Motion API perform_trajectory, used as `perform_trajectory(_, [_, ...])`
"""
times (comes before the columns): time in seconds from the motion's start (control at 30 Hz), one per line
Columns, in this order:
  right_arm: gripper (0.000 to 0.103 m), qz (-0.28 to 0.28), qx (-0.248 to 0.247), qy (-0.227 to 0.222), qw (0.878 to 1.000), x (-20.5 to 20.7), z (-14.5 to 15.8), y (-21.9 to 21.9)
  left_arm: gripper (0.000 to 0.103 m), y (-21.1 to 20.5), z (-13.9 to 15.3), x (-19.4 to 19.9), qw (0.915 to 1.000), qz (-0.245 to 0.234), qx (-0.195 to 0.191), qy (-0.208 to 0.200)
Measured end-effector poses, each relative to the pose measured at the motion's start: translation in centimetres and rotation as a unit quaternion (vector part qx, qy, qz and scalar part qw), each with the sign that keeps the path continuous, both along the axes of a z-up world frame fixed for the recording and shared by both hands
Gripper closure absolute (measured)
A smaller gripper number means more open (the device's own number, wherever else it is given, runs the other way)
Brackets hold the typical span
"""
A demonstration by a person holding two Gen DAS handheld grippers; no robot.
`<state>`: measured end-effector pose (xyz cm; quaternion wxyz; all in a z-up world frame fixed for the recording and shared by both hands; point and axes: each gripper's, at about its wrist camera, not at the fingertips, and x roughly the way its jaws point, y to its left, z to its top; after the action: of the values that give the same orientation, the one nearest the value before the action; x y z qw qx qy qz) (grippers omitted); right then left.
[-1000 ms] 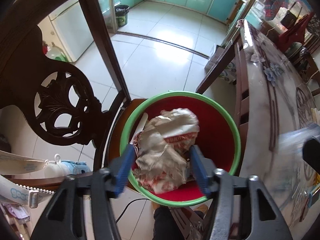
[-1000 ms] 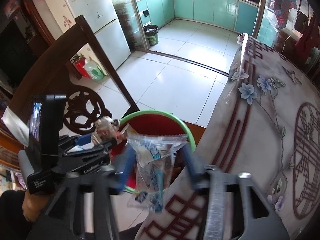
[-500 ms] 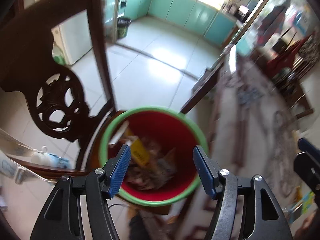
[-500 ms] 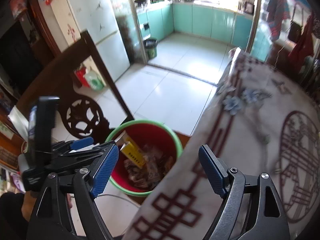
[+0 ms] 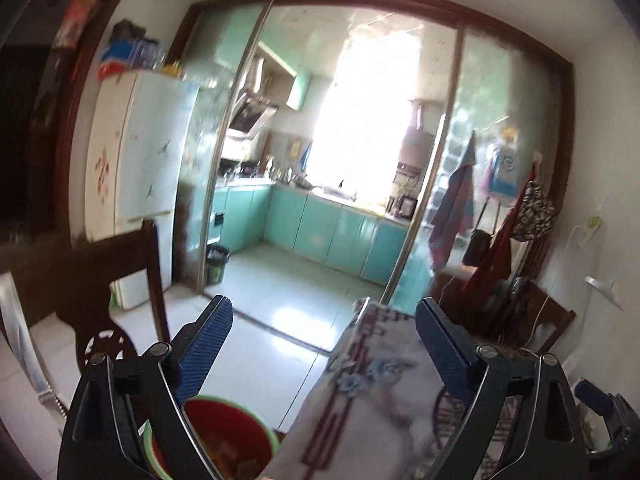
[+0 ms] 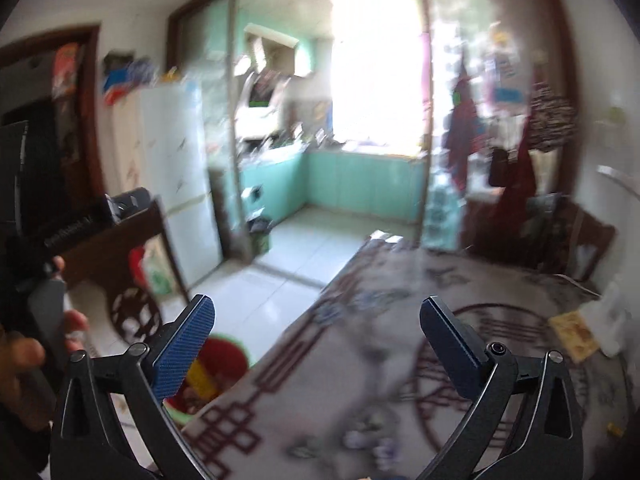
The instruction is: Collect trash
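The trash (image 5: 224,450) is seen as a crumpled heap of brownish and orange wrappers, blurred in both views; in the right wrist view a yellow packet (image 6: 200,378) stands out among it. All of it lies inside a red bucket (image 5: 240,420) with a green rim, set on the floor beside the surface (image 5: 384,400), near a dark carved chair (image 5: 120,272).

The surface is covered by a pale cloth printed with blue flowers and dark red line patterns. On its far right side, in the right wrist view, a flat yellowish packet (image 6: 574,332) is seen lying, with a white object (image 6: 612,320) just beside it; what that is cannot be told through the blur.

The left gripper (image 5: 324,344) is held with its blue-padded fingers (image 5: 206,346) spread wide, and nothing is gripped between them. The bucket and its trash are seen low in the picture, below the left finger and partly hidden behind it. The right gripper (image 6: 316,342) is likewise held wide apart and empty, above the near part of the surface. There the bucket appears beside and behind its left finger (image 6: 184,346), outside the gap, while the yellowish packet lies to the right of the right finger, well apart from it.

A fridge (image 5: 140,152) and a kitchen with turquoise cabinets (image 5: 320,224) are seen beyond.
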<state>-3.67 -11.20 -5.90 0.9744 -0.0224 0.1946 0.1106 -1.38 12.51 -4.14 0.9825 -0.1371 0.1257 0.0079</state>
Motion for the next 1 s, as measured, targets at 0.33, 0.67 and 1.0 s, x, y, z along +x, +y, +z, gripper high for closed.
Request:
perform_trajectory(0.33, [0.0, -0.049, 0.037, 0.001, 0.998, -2.0, 1.6, -8.3, 0.01, -9.3, 1.7, -2.1, 0.9989, -0.027, 0.029, 0.024])
perform_trajectory(0.67, [0.0, -0.055, 0.074, -0.098, 0.991, -6.5, 1.0, -11.4, 0.01, -13.2, 1.2, -2.6, 0.9967, -0.007, 0.06, 0.055])
perform_trajectory(1.0, [0.0, -0.073, 0.04, -0.072, 0.994, -5.9, 0.6, -11.5, 0.01, -14.0, 0.8, -3.0, 0.9952, -0.009, 0.065, 0.073])
